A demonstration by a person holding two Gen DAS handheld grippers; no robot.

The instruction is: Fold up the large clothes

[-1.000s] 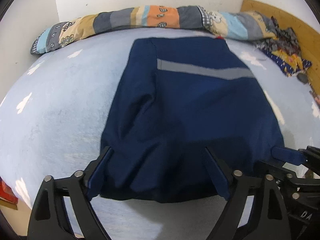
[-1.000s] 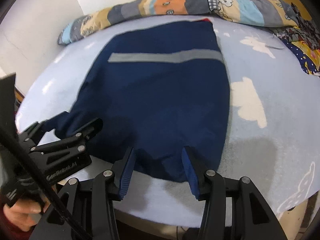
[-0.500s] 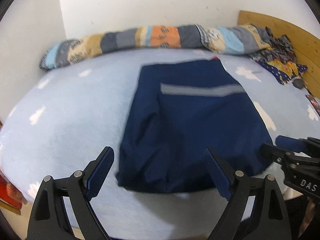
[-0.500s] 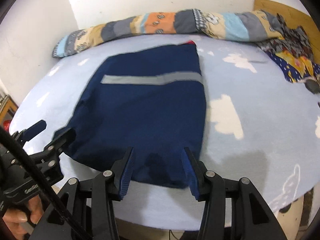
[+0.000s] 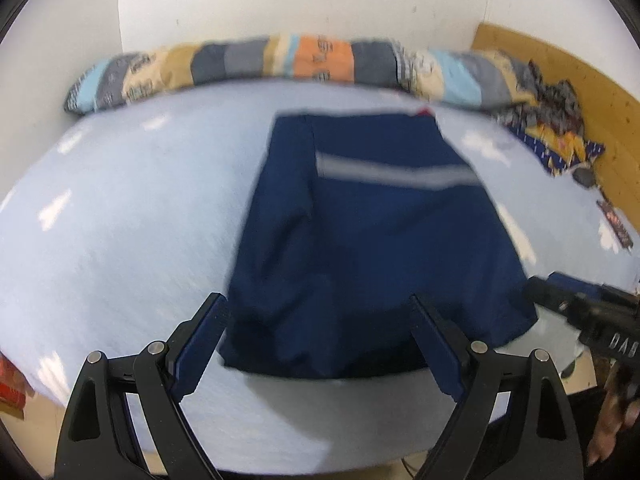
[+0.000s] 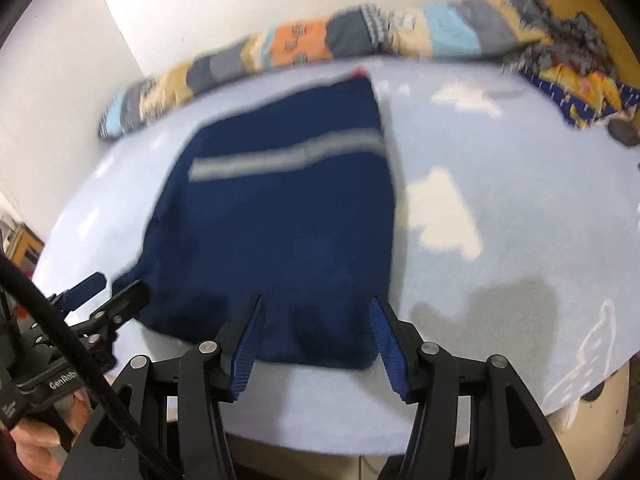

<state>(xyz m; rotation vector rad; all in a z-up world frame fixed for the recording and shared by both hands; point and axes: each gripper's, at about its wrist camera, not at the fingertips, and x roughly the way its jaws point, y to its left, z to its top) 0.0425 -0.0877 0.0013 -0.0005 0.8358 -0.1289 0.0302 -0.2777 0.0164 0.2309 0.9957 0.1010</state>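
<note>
A navy garment (image 5: 372, 236) with a grey stripe (image 5: 396, 172) lies folded flat on the light blue bed sheet (image 5: 120, 220). My left gripper (image 5: 320, 316) hovers open over the garment's near hem, its pads clear of the cloth. In the right wrist view the same garment (image 6: 280, 220) fills the middle. My right gripper (image 6: 318, 320) hangs above the hem's right part with its jaws opening; cloth shows between the fingers but they do not press on it. Each gripper appears in the other's view: the right gripper (image 5: 560, 300) and the left gripper (image 6: 108, 292).
A rolled patchwork quilt (image 5: 280, 64) runs along the white wall at the back. A heap of patterned clothes (image 5: 556, 128) lies by the wooden board (image 5: 560, 64) at the back right. The bed's near edge (image 5: 320, 456) is just below the grippers.
Both grippers have lifted and drawn back from the garment's near hem, so the garment looks smaller and farther. The right gripper's jaws have widened. The garment stays flat on the bed.
</note>
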